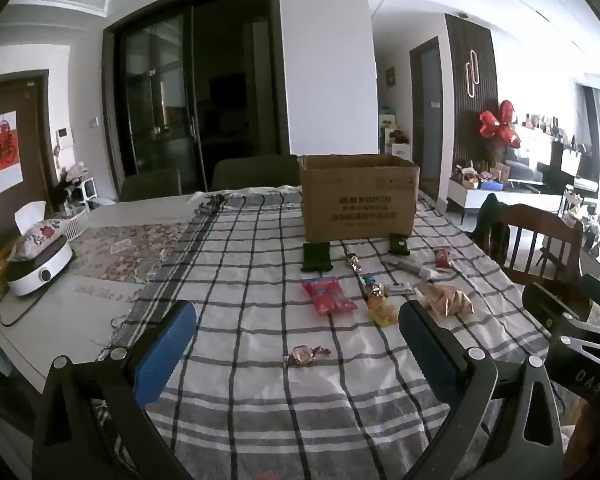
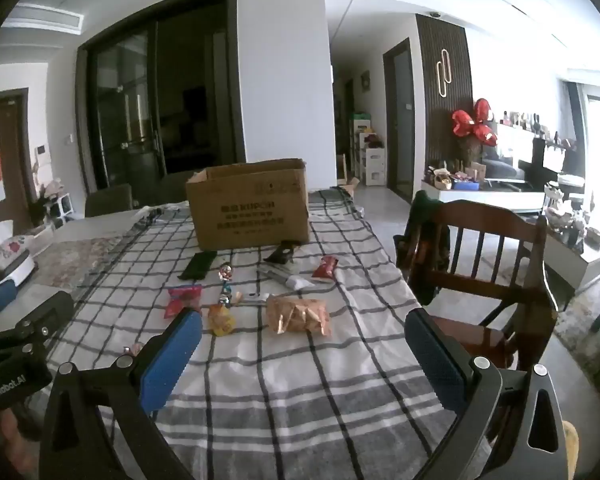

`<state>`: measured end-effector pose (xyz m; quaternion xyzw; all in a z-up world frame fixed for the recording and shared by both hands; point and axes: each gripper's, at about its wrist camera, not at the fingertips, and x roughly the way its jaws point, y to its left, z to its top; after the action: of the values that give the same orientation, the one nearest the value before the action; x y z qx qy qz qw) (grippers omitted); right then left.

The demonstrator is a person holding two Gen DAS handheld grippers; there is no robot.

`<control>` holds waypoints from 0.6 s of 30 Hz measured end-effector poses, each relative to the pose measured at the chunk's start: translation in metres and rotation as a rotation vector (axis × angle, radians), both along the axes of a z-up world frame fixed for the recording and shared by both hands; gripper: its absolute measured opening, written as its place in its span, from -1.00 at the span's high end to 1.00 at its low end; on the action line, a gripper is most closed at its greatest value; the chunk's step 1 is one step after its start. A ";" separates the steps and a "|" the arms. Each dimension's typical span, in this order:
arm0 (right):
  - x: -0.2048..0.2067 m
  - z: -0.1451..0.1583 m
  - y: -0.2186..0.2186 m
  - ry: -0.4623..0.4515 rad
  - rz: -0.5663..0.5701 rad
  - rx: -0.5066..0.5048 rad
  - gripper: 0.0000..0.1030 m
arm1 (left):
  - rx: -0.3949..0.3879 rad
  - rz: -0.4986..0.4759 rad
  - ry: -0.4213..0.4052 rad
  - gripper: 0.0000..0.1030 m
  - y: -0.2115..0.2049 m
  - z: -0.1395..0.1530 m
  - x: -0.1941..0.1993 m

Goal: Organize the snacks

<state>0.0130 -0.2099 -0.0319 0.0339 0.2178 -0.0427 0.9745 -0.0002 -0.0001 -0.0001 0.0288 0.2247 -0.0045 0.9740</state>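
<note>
Several snacks lie scattered on a checked tablecloth (image 1: 260, 392) in front of an open cardboard box (image 1: 358, 198) (image 2: 252, 204). Among them are a pink packet (image 1: 328, 295) (image 2: 183, 298), a yellow packet (image 1: 382, 310) (image 2: 221, 320), a clear bag of brown snacks (image 1: 446, 299) (image 2: 299, 314), a small red packet (image 1: 443, 258) (image 2: 325, 267), a dark green packet (image 1: 317, 257) (image 2: 198, 265) and a wrapped candy (image 1: 306, 355). My left gripper (image 1: 296, 320) hovers open above the near cloth, with the candy lying below between its blue pads. My right gripper (image 2: 304, 332) is open too, empty, short of the brown bag.
A wooden chair (image 2: 480, 264) with dark clothing on it stands at the table's right side. On the left sit a white round appliance (image 1: 40, 268) and a tissue box (image 1: 36, 228). Two dark chair backs (image 1: 256, 172) stand behind the table.
</note>
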 end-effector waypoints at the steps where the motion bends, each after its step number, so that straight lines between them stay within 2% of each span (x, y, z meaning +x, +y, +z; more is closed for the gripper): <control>1: 0.000 0.000 0.000 0.001 0.000 -0.001 -0.98 | -0.001 -0.002 0.004 -1.00 0.000 0.000 0.000; 12: -0.011 0.001 0.003 0.002 0.005 -0.009 -0.98 | 0.002 -0.005 0.001 -1.00 -0.005 -0.002 -0.018; 18: -0.013 0.006 0.003 -0.008 0.006 -0.015 -0.98 | 0.007 -0.012 0.003 -1.00 -0.003 0.003 -0.015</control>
<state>0.0000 -0.2066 -0.0262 0.0260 0.2139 -0.0415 0.9756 -0.0151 -0.0035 0.0026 0.0335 0.2258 -0.0093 0.9736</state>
